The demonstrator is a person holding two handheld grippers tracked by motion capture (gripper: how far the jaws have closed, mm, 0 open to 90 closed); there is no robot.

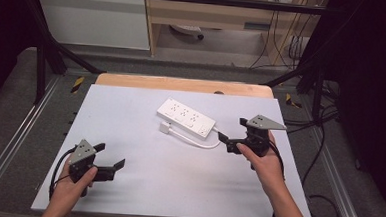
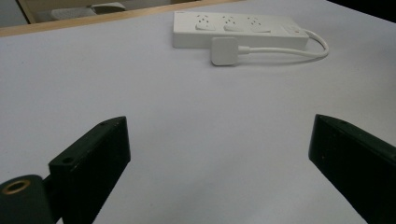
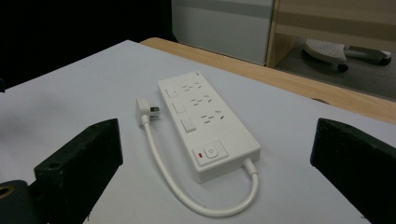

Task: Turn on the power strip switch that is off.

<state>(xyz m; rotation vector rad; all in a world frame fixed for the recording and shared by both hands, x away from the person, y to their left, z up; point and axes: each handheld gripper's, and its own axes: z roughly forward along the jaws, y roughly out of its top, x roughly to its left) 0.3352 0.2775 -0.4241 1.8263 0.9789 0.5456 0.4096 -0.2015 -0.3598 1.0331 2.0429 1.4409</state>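
While both grippers hover with jaws spread wide and nothing between them, the white power strip (image 1: 186, 117) lies flat on the white table (image 1: 127, 185), just ahead of the right gripper (image 1: 228, 142) and well ahead of the left gripper (image 1: 110, 156), off toward its right. Its short cable (image 3: 163, 172) loops out of the end nearest the right gripper, by the switch (image 3: 209, 153), and runs back along the strip's side to the flat plug (image 3: 143, 108), which rests just beside the body.

The strip looks like a rigid plastic shell, light and smooth, so it would likely slide if nudged; taking it across the narrow width, near the middle, seems the surest hold. The cable is soft and will trail or spring back, and the plug is small and low, best pinched across its flat sides.

The plug's prongs are hard to make out, and the strip's far side is hidden from the left gripper view. Each gripper's jaws are cut off at the bottom edge of its own view.
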